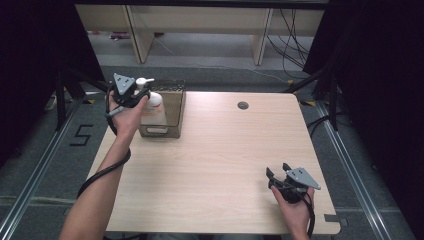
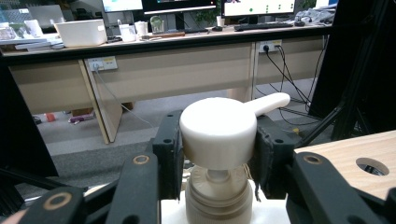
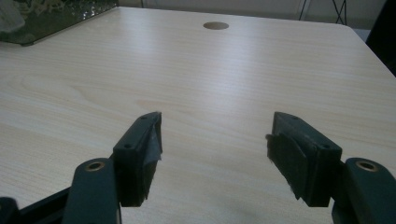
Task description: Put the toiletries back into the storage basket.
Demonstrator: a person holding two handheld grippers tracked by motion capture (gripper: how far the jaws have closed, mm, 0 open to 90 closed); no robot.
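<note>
A white pump bottle (image 1: pixel 152 106) stands upright in a brown basket (image 1: pixel 171 111) at the table's far left. My left gripper (image 1: pixel 136 93) is shut on the bottle's pump head (image 2: pixel 218 132), with a black jaw pressed on each side of it and the nozzle (image 2: pixel 270 102) pointing away to the right. At the near right of the table my right gripper (image 1: pixel 278 173) rests open just above the wood. In the right gripper view its jaws (image 3: pixel 215 149) stand wide apart with nothing between them.
The light wooden table (image 1: pixel 225 150) has a round cable hole (image 1: pixel 243 105) at the far middle. Desk legs and trailing cables (image 1: pixel 287 45) lie on the floor beyond the table. Black frame posts (image 1: pixel 62 95) stand at both sides.
</note>
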